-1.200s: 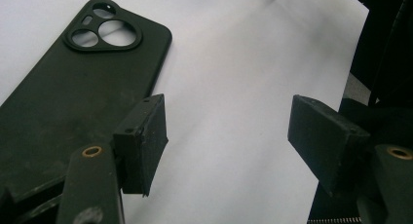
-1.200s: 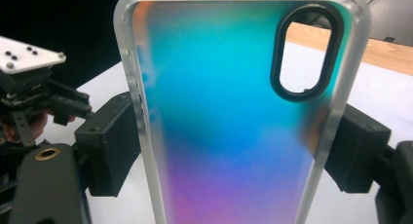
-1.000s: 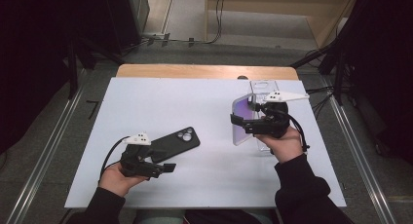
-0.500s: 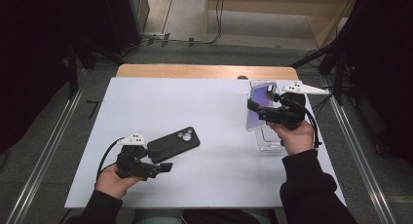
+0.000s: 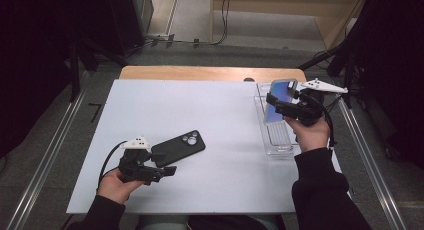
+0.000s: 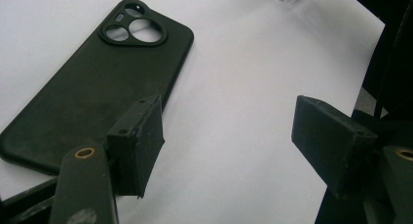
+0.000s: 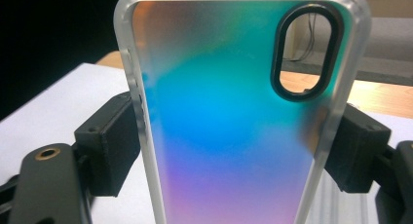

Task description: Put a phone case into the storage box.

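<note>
R tongs (image 7: 234, 151) clamped on iridescent case (image 7: 229, 136), lifted above clear tray (image 5: 280, 140). L tongs (image 6: 229, 141) apart beside black case (image 6: 92, 83) on worktop (image 5: 225, 140). I reckon next: carry it over w/o slipping.

A lab-style recording room: a white sheet-covered wooden bench (image 5: 200, 110) fills the frame's centre, metal floor rails (image 5: 47, 165) run along left and right edges, black cables (image 5: 220, 20) trail at top, dark curtains (image 5: 45, 50) hang at the sides.
</note>
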The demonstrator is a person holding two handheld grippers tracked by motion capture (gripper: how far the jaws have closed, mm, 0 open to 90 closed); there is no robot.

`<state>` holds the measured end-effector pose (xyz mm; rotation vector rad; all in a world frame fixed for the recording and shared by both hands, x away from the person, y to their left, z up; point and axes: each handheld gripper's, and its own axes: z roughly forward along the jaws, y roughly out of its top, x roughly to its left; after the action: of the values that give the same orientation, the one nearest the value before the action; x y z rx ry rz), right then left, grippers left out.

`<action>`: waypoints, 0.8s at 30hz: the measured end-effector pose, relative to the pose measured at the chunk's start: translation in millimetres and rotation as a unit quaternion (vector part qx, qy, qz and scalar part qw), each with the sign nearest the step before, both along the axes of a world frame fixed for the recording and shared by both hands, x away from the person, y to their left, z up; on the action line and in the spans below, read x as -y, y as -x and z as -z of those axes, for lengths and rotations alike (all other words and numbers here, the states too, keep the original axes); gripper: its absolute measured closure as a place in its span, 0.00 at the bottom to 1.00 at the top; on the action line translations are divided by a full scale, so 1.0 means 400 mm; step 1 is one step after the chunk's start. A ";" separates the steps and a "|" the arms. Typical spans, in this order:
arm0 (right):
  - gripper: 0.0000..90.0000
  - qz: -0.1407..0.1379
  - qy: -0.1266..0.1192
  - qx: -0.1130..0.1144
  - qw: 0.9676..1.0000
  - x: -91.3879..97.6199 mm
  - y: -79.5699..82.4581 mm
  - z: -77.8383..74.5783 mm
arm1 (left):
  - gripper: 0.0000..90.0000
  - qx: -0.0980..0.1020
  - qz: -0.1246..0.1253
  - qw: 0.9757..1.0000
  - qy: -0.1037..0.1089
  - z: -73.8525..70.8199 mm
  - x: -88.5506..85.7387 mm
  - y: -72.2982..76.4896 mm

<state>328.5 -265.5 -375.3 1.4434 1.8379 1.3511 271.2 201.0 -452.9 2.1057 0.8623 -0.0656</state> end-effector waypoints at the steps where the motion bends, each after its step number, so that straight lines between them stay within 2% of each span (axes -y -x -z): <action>1: 0.18 0.006 0.003 -0.001 1.000 0.002 -0.005 0.000 | 0.30 0.000 0.001 1.000 -0.001 0.001 -0.001 0.000; 3: 0.18 0.012 -0.012 0.001 1.000 0.010 -0.017 -0.001 | 0.30 -0.003 0.000 1.000 0.002 0.002 -0.001 -0.002; 5: 0.18 0.017 -0.013 -0.001 1.000 0.014 -0.033 -0.003 | 0.30 -0.003 0.000 1.000 0.002 0.003 -0.002 -0.003; 8: 0.18 0.028 0.006 -0.001 1.000 0.015 -0.059 -0.010 | 0.30 -0.002 -0.004 1.000 0.000 0.003 -0.002 -0.002; 15: 0.18 0.035 0.016 -0.010 0.999 0.033 -0.129 -0.019 | 0.30 0.003 -0.011 1.000 0.001 0.000 -0.007 -0.003; 20: 0.18 0.042 0.027 -0.022 0.999 0.034 -0.183 0.000 | 0.30 0.001 -0.011 1.000 0.002 0.001 -0.006 -0.004; 24: 0.18 0.054 0.040 -0.019 0.998 0.031 -0.219 0.020 | 0.30 0.002 -0.011 1.000 0.003 0.001 -0.008 -0.004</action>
<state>416.0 -277.8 -383.2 1.5135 1.7900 1.1924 272.9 204.2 -453.3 2.0903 0.8817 -0.0525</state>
